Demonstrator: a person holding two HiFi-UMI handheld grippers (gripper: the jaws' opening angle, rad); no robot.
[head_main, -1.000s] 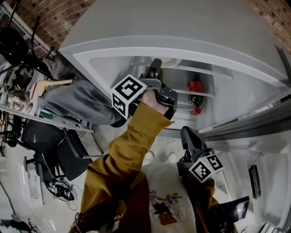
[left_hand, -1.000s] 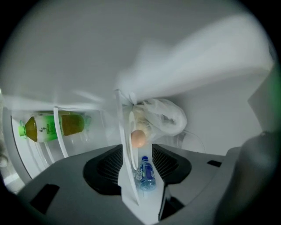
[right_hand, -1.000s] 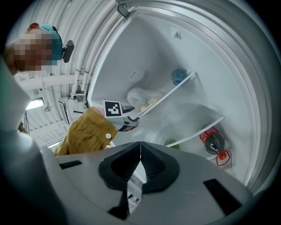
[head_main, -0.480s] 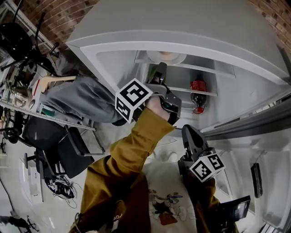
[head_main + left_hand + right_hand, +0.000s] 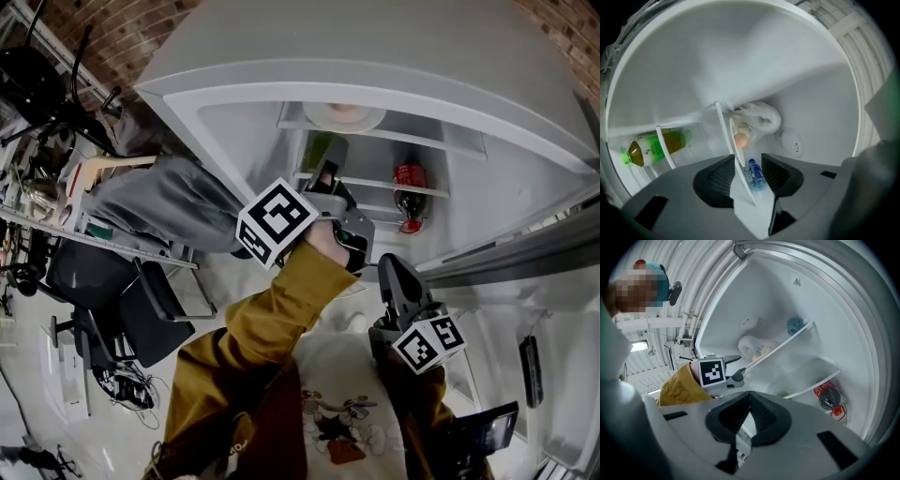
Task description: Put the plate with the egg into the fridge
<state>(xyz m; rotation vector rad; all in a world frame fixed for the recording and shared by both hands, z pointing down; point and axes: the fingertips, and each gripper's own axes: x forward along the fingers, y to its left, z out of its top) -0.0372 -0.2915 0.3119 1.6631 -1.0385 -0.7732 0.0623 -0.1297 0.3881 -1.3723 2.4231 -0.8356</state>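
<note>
Evidently the plate (image 5: 370, 120) with the egg (image 5: 740, 139) lies on a shelf (image 5: 422, 142) inside the fridge (image 5: 234, 127). It sits beyond the left gripper (image 5: 747, 159), whose jaws stand apart, apparently gripping nothing. Right gripper (image 5: 750, 404): jaws pressed together, empty. The placement reads as complete.

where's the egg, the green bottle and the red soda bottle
egg (image 5: 740, 139), left gripper view, its middle
green bottle (image 5: 658, 145), left gripper view, its body
red soda bottle (image 5: 826, 398), right gripper view, its body
</note>
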